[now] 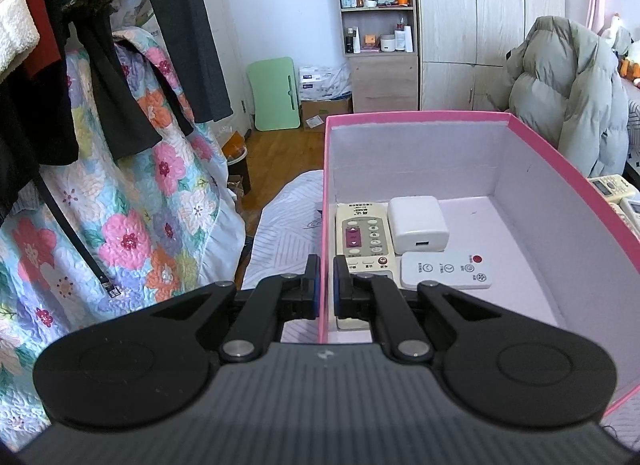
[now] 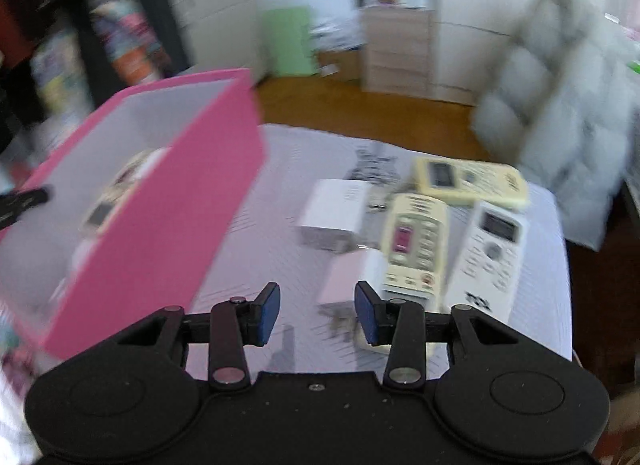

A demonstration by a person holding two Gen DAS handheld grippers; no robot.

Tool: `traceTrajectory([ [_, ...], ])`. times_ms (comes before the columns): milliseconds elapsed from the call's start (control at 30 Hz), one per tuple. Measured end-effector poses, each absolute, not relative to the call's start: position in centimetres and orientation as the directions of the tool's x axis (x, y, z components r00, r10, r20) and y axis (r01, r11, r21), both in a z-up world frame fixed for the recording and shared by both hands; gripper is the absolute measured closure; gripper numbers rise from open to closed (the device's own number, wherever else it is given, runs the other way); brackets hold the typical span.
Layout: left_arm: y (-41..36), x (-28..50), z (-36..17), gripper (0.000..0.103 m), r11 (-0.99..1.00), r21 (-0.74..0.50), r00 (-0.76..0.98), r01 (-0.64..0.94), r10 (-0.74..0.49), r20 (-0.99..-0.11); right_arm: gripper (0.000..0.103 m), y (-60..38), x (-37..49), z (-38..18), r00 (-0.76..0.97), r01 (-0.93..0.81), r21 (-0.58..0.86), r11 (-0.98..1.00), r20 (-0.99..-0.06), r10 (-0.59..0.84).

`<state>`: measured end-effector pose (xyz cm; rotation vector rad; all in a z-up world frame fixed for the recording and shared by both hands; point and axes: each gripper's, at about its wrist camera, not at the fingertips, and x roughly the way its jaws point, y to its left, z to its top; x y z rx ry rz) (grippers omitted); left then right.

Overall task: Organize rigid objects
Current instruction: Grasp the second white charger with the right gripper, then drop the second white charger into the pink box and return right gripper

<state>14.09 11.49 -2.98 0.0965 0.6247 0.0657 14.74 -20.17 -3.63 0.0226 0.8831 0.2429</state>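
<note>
The left gripper is seen clamped shut on the near-left wall of the pink box, lower centre of its view. A cream remote, a white charger and a small white remote lie inside. The right gripper is held with jaws parted and nothing between them, above the bed, where more remotes lie at centre right.
</note>
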Motion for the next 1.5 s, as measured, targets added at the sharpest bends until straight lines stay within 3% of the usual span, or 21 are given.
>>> traceTrajectory([
  [100,11.2,14.1,-3.0,0.098,0.992,0.126,0.808,-0.033,0.101,-0.581,0.046,-19.7,15.0,-5.3,0.633,-0.169,0.092,0.981,-0.753,0.179],
  [267,11.1,14.1,-3.0,0.098,0.992,0.118,0.808,-0.035,0.098,-0.581,0.04,-17.6,15.6,-7.1,0.653,-0.21,-0.083,0.974,-0.753,0.077],
  [400,10.9,14.0,-2.9,0.098,0.992,0.123,0.808,-0.041,0.105,-0.579,0.05,-16.9,15.4,-7.2,0.669,-0.221,-0.158,0.962,-0.742,0.031],
  [700,11.1,13.9,-2.8,0.098,0.992,0.124,0.808,-0.039,0.104,-0.58,0.05,-17.6,13.3,-6.9,0.563,-0.259,0.131,0.957,-0.785,0.259],
  [767,11.0,14.0,-2.8,0.098,0.99,0.133,0.808,-0.04,0.111,-0.579,0.049,-17.0,13.1,-7.2,0.572,-0.266,0.098,0.959,-0.784,0.239],
  [867,11.1,14.0,-2.8,0.098,0.989,0.14,0.809,-0.041,0.115,-0.577,0.038,-16.0,13.3,-7.5,0.592,-0.266,0.026,0.964,-0.785,0.185],
  [900,11.1,14.0,-2.8,0.098,0.99,0.138,0.809,-0.04,0.113,-0.577,0.038,-16.0,13.5,-7.6,0.602,-0.26,0.016,0.966,-0.779,0.175],
  [967,11.1,14.0,-2.8,0.098,0.99,0.137,0.809,-0.039,0.111,-0.578,0.053,-16.1,13.5,-7.4,0.598,-0.262,0.047,0.964,-0.776,0.201],
  [1067,11.1,14.0,-2.8,0.098,0.989,0.139,0.808,-0.039,0.114,-0.578,0.054,-16.6,13.1,-6.9,0.609,-0.245,0.057,0.968,-0.767,0.2],
  [1267,11.0,14.2,-2.9,0.098,0.988,0.147,0.803,-0.04,0.12,-0.584,0.054,-17.7,12.1,-3.3,0.661,-0.237,0.145,0.961,-0.7,0.269],
  [1500,10.9,14.3,-2.8,0.098,0.988,0.146,0.806,-0.041,0.119,-0.58,0.053,-15.9,11.5,3.6,0.704,-0.347,0.238,0.907,-0.573,0.42],
])
